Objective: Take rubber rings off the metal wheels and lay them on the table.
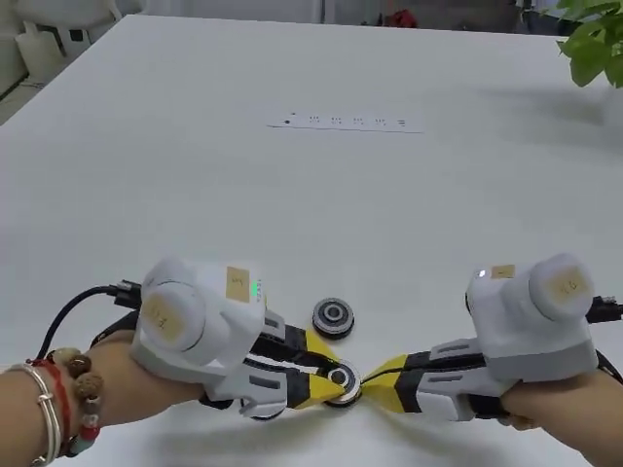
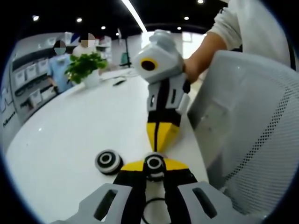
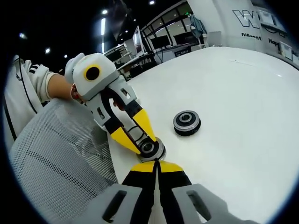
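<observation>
A small metal wheel (image 1: 342, 379) with a dark hub is held just above the table's near edge, and my left gripper (image 1: 336, 377) is shut on it; its yellow jaws clamp the wheel (image 2: 154, 163) from both sides. My right gripper (image 1: 371, 377) comes in from the right, shut, with its yellow tips against that wheel's rim (image 3: 151, 149). Whether it pinches rubber I cannot tell. A second wheel (image 1: 333, 316) wearing black rubber rings lies flat on the table just beyond. A thin black loop (image 2: 145, 209) lies below my left jaws.
The white table (image 1: 321, 195) stretches far ahead, with a flush socket strip (image 1: 346, 122) in its middle. A green plant (image 1: 594, 39) stands at the back right corner. A grey mesh chair (image 2: 252, 126) sits close behind the near edge.
</observation>
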### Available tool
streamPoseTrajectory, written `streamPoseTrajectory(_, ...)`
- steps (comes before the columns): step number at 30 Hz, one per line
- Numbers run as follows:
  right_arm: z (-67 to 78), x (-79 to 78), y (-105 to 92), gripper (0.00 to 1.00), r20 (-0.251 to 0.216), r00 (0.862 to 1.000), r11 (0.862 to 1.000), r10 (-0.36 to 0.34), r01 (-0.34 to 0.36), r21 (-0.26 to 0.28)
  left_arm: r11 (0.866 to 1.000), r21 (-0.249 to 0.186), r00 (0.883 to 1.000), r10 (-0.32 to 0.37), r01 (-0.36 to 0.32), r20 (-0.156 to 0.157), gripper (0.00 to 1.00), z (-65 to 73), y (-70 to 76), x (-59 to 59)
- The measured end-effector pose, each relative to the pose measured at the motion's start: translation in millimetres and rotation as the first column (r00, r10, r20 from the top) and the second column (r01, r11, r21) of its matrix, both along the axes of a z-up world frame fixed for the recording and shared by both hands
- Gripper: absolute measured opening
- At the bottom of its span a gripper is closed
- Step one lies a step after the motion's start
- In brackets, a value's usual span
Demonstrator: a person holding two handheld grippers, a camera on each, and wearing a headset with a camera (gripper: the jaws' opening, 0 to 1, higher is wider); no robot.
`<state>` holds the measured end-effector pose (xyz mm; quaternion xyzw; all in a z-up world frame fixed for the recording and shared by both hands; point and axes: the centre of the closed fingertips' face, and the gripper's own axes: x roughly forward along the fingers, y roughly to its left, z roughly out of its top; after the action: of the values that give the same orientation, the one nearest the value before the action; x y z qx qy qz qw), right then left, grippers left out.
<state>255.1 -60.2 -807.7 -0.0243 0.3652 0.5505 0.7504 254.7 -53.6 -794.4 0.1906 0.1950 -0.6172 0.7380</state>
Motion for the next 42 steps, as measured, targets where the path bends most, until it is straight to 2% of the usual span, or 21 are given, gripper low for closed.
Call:
streamPoseTrajectory(5, 1.5, -0.1, -0.7, 0.0, -0.024, 0.999, 1.0, -0.029, 0.03, 0.01, 1.0, 0.004, 1.0, -0.003, 0.003, 0.007, 0.14, 0.1, 0.1, -0.2)
streamPoseTrajectory(20, 8.8, 1.7, -1.5, 0.0, -0.056, 0.996, 0.997, -0.068, 0.07, 0.031, 1.0, 0.001, 1.0, 0.001, -0.001, 0.005, 0.14, 0.4, 0.6, -0.4)
streamPoseTrajectory(42, 13.8, 1.2, 2.2, 0.0, -0.034, 0.998, 0.998, -0.054, 0.055, 0.025, 1.0, -0.006, 1.0, 0.012, -0.012, 0.003, 0.14, 0.6, 0.9, -0.9)
